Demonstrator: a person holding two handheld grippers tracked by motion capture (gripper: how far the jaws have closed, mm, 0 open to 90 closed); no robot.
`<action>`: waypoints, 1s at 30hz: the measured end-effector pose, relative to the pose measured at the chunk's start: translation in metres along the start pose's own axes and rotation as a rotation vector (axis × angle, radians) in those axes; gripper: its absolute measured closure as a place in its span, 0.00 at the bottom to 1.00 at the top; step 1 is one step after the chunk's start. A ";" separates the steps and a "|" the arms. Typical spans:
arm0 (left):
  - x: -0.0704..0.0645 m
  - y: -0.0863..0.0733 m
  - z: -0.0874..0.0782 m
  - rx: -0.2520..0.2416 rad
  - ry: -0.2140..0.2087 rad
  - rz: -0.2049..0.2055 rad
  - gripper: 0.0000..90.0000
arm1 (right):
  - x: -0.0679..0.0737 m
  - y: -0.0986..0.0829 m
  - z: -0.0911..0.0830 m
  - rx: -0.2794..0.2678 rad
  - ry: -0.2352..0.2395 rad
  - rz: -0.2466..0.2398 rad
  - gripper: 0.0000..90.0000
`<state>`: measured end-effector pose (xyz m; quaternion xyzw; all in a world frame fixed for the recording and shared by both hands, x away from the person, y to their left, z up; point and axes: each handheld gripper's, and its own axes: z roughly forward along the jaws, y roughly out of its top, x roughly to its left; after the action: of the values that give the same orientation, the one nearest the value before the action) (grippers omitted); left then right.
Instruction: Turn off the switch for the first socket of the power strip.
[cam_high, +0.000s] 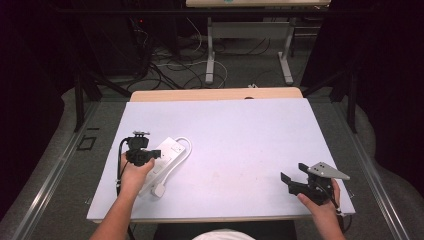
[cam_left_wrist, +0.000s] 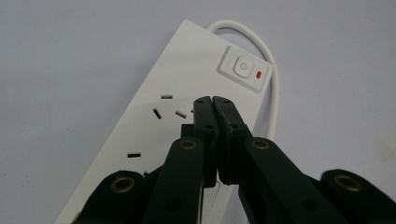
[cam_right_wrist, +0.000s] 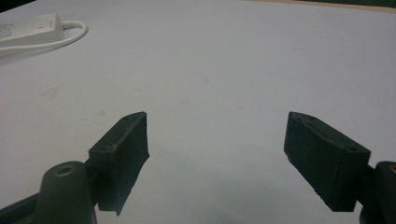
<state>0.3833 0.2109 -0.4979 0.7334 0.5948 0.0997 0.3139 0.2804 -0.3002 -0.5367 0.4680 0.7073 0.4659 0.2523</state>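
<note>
Left claw (cam_left_wrist: 213, 100) pinched closed over power strip (cam_left_wrist: 187, 93), switch (cam_left_wrist: 243, 67) at 1 o'clock.
Right claw (cam_right_wrist: 217, 140) wide, idle; risk of glancing off switch, shoving strip across worktop (cam_high: 240, 135).

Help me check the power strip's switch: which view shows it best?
The left gripper view: the switch sits close and sharp, red indicator visible, just beyond the shut left gripper. The high view shows it small; the right gripper view, barely.
</note>
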 end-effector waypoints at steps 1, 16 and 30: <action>0.000 0.000 -0.001 -0.006 0.003 0.002 0.99 | 0.000 0.000 0.000 0.000 0.000 0.000 0.24; -0.004 0.003 -0.014 -0.109 -0.020 0.022 0.96 | -0.001 0.000 -0.001 -0.003 0.001 -0.003 0.24; -0.011 0.003 -0.026 -0.210 -0.040 0.069 0.89 | -0.001 0.000 -0.001 -0.005 0.000 0.000 0.24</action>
<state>0.3691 0.2097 -0.4735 0.7185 0.5489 0.1576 0.3971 0.2798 -0.3013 -0.5358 0.4674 0.7060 0.4678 0.2537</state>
